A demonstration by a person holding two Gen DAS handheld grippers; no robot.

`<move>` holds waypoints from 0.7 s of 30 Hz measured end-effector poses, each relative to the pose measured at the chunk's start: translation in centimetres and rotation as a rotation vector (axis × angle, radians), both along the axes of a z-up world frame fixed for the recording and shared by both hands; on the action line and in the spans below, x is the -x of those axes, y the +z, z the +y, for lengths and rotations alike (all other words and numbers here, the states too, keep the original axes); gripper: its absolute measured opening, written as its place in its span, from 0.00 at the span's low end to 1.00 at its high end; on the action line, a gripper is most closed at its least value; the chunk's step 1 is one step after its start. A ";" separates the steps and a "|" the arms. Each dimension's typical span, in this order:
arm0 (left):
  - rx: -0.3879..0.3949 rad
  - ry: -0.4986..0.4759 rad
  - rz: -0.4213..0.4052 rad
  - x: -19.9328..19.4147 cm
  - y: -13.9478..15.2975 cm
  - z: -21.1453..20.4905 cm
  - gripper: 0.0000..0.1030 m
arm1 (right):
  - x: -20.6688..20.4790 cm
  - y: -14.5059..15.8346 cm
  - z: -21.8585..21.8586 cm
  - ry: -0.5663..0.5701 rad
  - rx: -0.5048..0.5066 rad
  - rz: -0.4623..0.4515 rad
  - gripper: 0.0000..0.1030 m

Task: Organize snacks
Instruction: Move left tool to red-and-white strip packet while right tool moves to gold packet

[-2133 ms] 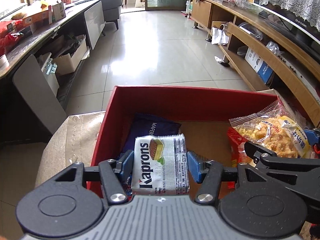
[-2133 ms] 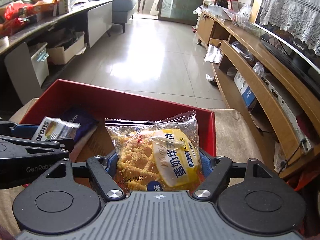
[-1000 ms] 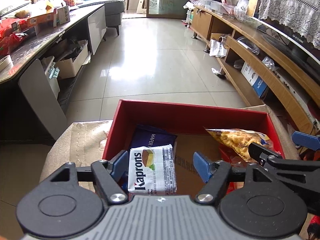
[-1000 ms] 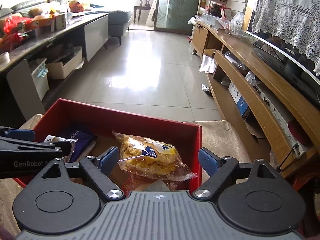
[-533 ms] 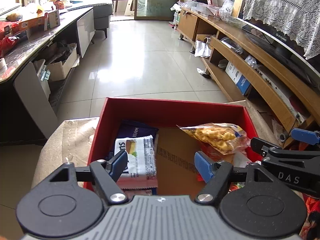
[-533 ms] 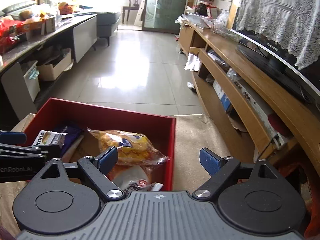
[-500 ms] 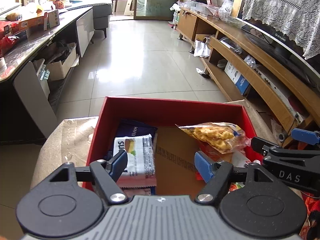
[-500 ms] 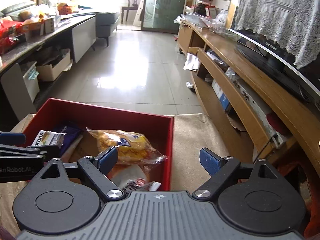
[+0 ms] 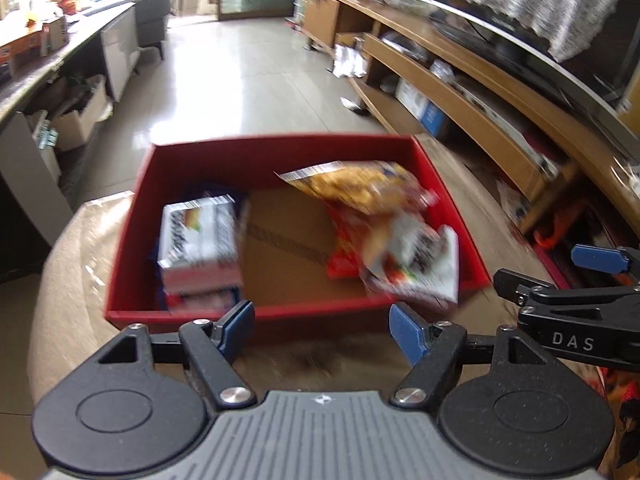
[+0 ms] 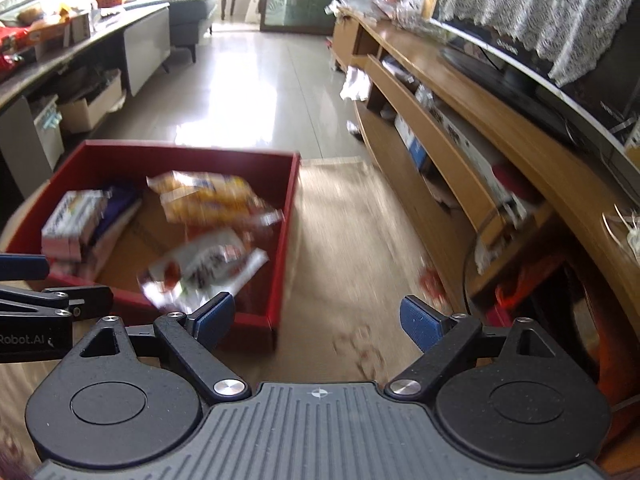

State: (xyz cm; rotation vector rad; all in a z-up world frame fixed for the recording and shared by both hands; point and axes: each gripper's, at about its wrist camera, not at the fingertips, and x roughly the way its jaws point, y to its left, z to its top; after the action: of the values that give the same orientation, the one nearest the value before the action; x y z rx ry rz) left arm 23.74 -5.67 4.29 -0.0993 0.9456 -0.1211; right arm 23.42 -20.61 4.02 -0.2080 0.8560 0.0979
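Observation:
A red box (image 9: 256, 148) (image 10: 286, 240) sits on a tan covered surface. Inside, a white Kaprons wafer pack (image 9: 198, 228) (image 10: 72, 212) lies on a stack at the left. A clear bag of yellow puffs (image 9: 356, 186) (image 10: 208, 196) rests at the right, over a red pack and a white snack bag (image 9: 420, 264) (image 10: 204, 268). My left gripper (image 9: 322, 326) stands open and empty just before the box's near wall. My right gripper (image 10: 318, 320) is open and empty, over the bare cover right of the box. Both views are blurred.
A long wooden TV cabinet (image 10: 460, 128) with cluttered shelves runs along the right. A dark counter (image 9: 48, 60) with boxes lines the left. Glossy tiled floor (image 9: 240, 72) stretches beyond the box. A red object (image 10: 430, 280) lies by the cabinet's foot.
Both grippers have pulled back from the box, leaving the wafer pack and the puff bag inside. The right gripper has shifted rightward, off the box.

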 end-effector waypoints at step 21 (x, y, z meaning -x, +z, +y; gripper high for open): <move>-0.064 -0.519 0.182 5.0 -6.3 -7.2 0.70 | 6.4 -4.0 -4.6 -0.071 -0.099 0.209 0.91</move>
State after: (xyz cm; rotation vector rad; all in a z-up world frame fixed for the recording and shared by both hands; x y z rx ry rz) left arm 18.76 -12.91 -2.03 0.2001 1.1397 -0.5676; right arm 17.05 -25.26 0.06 -0.0751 1.0633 0.0962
